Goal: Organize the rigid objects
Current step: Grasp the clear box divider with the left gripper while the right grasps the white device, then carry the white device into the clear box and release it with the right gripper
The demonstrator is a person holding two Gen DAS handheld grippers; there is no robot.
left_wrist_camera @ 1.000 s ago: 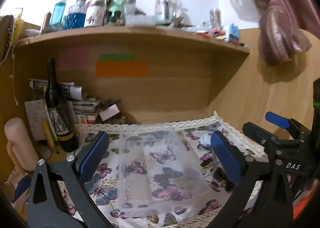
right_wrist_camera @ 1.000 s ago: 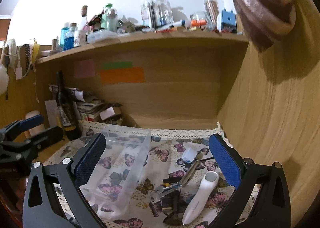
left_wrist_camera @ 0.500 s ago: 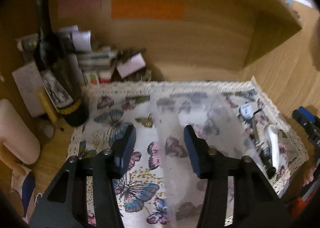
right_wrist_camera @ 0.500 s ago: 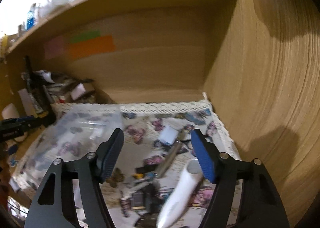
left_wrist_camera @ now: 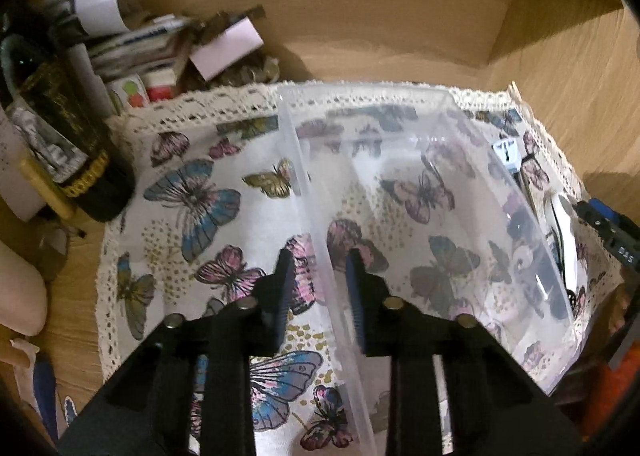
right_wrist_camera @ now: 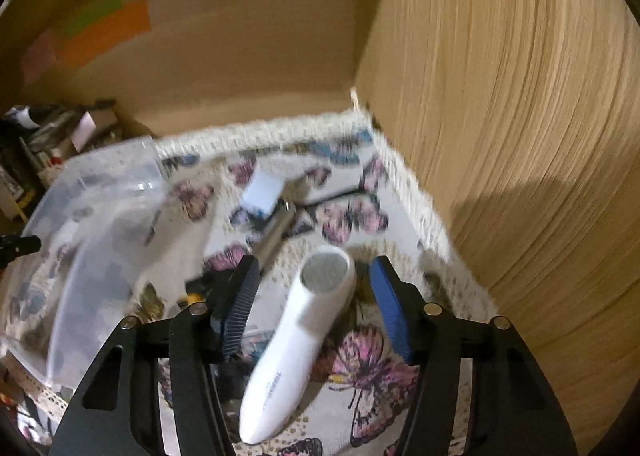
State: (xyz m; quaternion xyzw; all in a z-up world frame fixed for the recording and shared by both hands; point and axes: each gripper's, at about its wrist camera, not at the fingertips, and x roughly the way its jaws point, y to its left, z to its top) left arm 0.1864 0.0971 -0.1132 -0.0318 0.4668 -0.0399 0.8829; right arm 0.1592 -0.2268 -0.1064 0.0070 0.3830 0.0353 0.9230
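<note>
A clear plastic bin [left_wrist_camera: 400, 176] lies on the butterfly cloth [left_wrist_camera: 192, 196]. My left gripper [left_wrist_camera: 320, 288] straddles the bin's left wall; its jaws are closing, with thin gaps still showing on both sides of the wall. Right of the bin lies a white handheld device [right_wrist_camera: 296, 336] with a round mesh head. My right gripper [right_wrist_camera: 316, 296] is closing around that head, and its pads stand clear of it. Beyond the device are a white adapter [right_wrist_camera: 262, 192] and a metal pen-like tool [right_wrist_camera: 276, 234]. Small dark items lie beside the left finger.
A dark wine bottle [left_wrist_camera: 68, 144] and a pile of papers and boxes [left_wrist_camera: 152, 44] crowd the back left corner. The wooden side wall [right_wrist_camera: 520, 136] rises close on the right, and the back panel closes the alcove.
Both grippers came down and tipped toward the cloth while their jaws narrowed from wide. The left now straddles the bin wall; the right now frames the white device's head.
</note>
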